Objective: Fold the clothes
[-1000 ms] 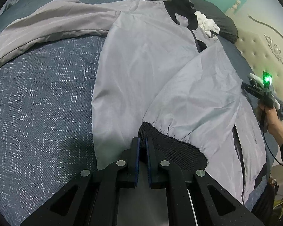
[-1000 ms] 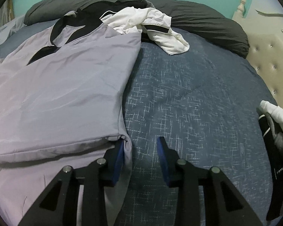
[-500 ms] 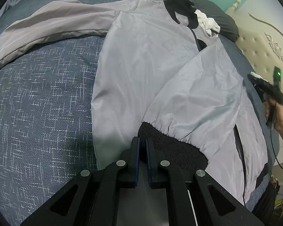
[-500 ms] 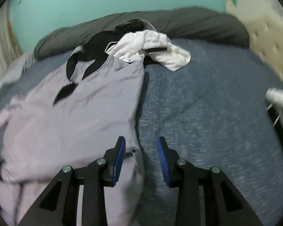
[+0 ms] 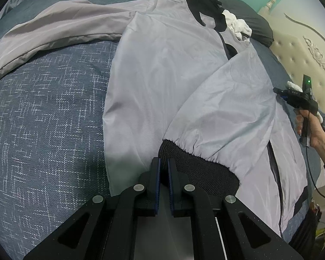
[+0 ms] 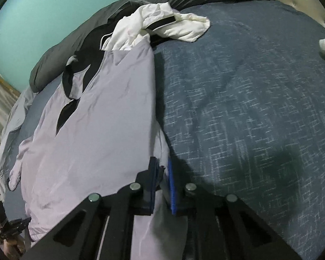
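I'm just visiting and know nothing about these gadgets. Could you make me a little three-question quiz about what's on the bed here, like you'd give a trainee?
1. True or false: the left gripper is shut on the black knit cuff of the grey jacket.
2. Which garment lies crumpled by the jacket's collar? A) a white garment B) a red towel C) blue jeans
3. Fill in: the right gripper has just been closing on the jacket's ____ edge.

Key
1. True.
2. A, the white garment.
3. Side: grey fabric sits between its pads, beside the blue bedspread.
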